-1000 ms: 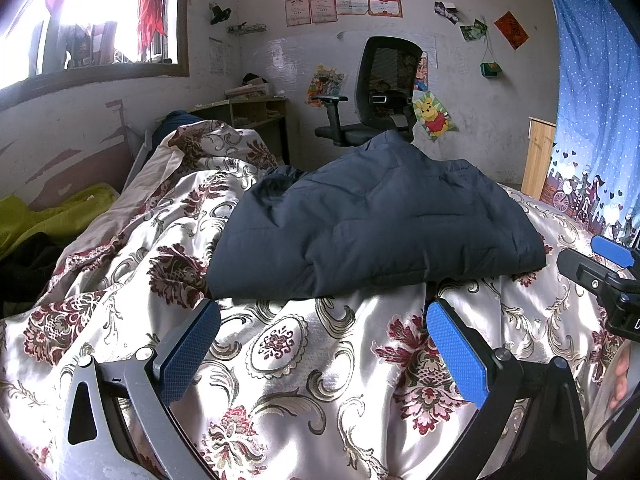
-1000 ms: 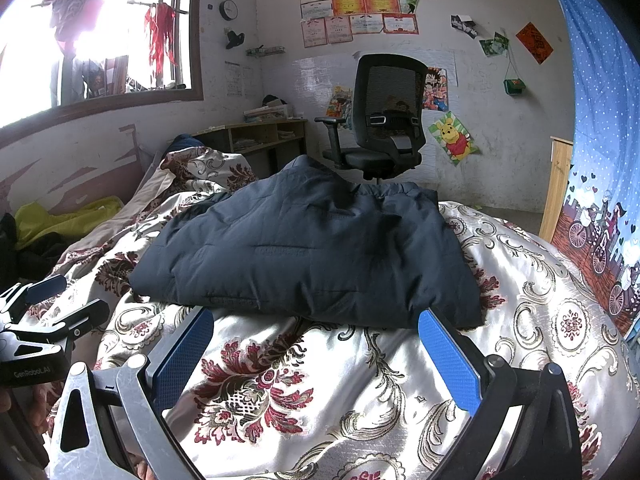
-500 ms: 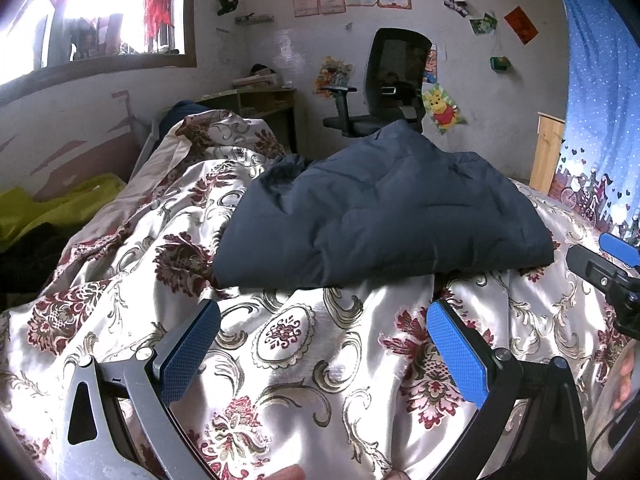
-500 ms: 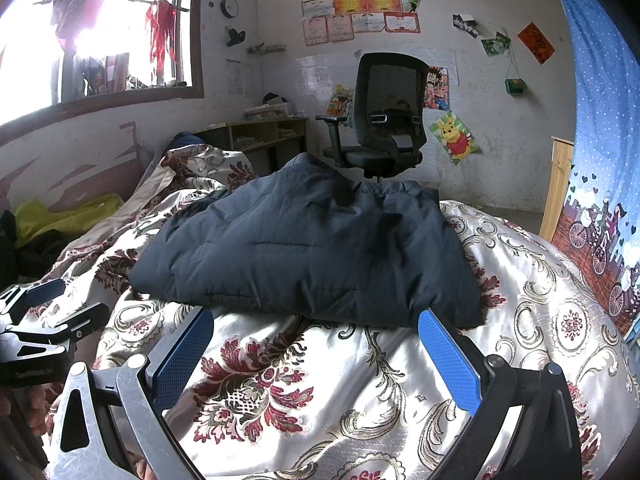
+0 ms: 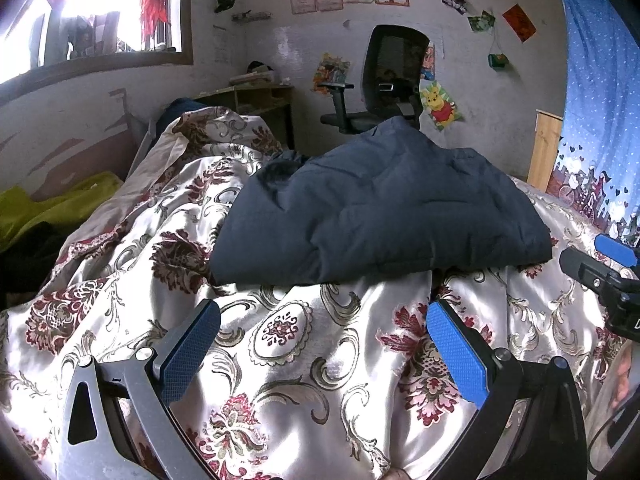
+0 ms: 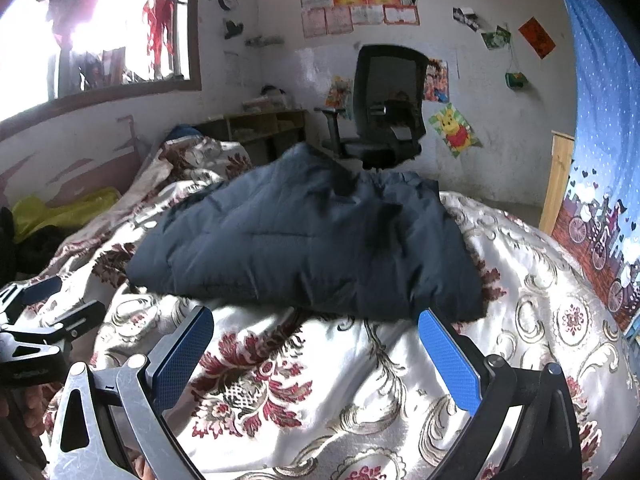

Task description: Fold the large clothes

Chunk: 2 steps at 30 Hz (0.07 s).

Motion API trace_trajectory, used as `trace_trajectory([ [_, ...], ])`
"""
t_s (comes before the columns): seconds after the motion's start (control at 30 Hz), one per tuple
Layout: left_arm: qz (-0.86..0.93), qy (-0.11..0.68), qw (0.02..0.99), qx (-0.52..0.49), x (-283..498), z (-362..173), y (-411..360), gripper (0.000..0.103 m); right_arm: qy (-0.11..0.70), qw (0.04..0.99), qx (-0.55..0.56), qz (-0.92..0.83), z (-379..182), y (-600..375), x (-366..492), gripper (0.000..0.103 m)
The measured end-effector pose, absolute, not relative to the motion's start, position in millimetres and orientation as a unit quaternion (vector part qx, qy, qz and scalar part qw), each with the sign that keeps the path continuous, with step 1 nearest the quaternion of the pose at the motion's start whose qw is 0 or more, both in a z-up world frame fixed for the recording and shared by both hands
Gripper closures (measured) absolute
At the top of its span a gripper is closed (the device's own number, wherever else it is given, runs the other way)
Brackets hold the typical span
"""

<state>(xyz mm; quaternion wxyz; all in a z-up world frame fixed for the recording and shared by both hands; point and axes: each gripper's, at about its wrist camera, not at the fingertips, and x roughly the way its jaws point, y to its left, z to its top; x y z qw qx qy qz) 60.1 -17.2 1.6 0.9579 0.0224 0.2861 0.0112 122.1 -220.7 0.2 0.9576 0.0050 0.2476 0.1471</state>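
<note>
A dark navy padded jacket (image 5: pixel 384 208) lies folded in a thick bundle on a bed covered by a shiny floral quilt (image 5: pixel 288 344). The same jacket (image 6: pixel 312 244) fills the middle of the right wrist view. My left gripper (image 5: pixel 324 344) is open, held over the quilt just short of the jacket's near edge, with nothing between its blue pads. My right gripper (image 6: pixel 316 348) is open too, hovering short of the jacket's near hem. Each gripper shows at the side of the other's view: the right gripper (image 5: pixel 608 268) and the left gripper (image 6: pixel 44 320).
A black office chair (image 6: pixel 384 116) stands behind the bed by a wall with posters. A low wooden shelf (image 6: pixel 260 128) sits by the window wall. Yellow-green cloth (image 5: pixel 44 212) lies at the bed's left. A blue curtain (image 6: pixel 600 160) hangs at the right.
Both grippers stay open and hold nothing. The left view has tilted slightly and drawn a little nearer the jacket. The right view has dropped a bit lower.
</note>
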Motion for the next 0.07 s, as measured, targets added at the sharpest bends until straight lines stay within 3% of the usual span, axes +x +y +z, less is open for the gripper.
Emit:
trace_trajectory([
  [0.07,0.015,0.297,0.955,0.024,63.3,-1.0,-16.7,0.002,0.274,0.952,0.002,0.139,-7.8,-220.6,125.8,0.000],
])
